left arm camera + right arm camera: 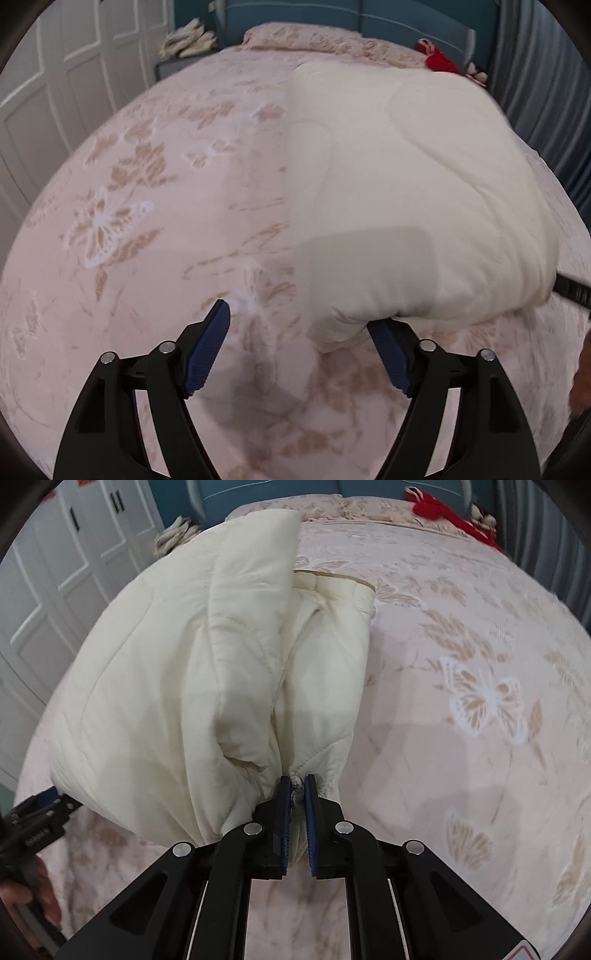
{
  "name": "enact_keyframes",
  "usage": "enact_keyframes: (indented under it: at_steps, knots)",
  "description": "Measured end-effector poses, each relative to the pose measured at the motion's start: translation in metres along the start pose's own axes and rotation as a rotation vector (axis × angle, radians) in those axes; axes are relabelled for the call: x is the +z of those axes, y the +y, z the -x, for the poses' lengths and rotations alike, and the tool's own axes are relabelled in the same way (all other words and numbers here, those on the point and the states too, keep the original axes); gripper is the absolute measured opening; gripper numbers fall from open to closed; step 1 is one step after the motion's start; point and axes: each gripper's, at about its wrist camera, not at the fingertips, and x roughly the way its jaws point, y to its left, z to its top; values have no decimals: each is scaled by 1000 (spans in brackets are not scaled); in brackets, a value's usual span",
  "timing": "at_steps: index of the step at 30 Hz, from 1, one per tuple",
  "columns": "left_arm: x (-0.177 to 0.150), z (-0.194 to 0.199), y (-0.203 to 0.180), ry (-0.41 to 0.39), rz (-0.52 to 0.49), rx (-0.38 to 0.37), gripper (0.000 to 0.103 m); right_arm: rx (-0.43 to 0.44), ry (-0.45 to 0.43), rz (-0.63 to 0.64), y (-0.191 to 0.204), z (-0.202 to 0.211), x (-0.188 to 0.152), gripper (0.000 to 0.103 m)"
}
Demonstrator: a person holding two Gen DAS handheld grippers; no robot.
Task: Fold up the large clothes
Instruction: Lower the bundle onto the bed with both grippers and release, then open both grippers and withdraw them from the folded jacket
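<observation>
A cream padded jacket point(406, 192) lies folded in a bulky pile on the bed; it also shows in the right wrist view point(192, 686). My left gripper point(301, 325) is open, its jaws wide apart, with the jacket's near corner just inside by the right pad point(388, 354). My right gripper point(297, 786) is shut on a bunched edge of the jacket and holds it at the near side. The left gripper shows at the left edge of the right wrist view point(40, 823).
The bed has a pink floral bedspread point(147, 221) with butterfly patterns. White wardrobe doors point(48, 74) stand at the left. A teal headboard point(354, 22) and a red item point(439, 59) sit at the far end. A curtain point(546, 81) hangs at the right.
</observation>
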Motion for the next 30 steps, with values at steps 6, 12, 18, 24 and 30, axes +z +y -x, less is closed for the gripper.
enact_keyframes:
  at_steps: [6, 12, 18, 24, 30]
  knots:
    - [-5, 38, -4, -22, 22, -28, 66, 60, -168, -54, -11, 79, 6, 7]
    - [11, 106, -21, -153, 55, -46, 71, 112, -139, -8, 17, 73, 6, 7]
    - [33, 65, -55, -69, 27, 23, 71, 108, -27, -70, 2, 31, -8, 0]
    - [22, 34, -69, -7, 22, 48, 73, 121, 12, -87, -4, 14, -17, 0]
    - [19, 35, -75, -7, 5, 88, 74, 67, -64, -33, 9, 54, -20, 0]
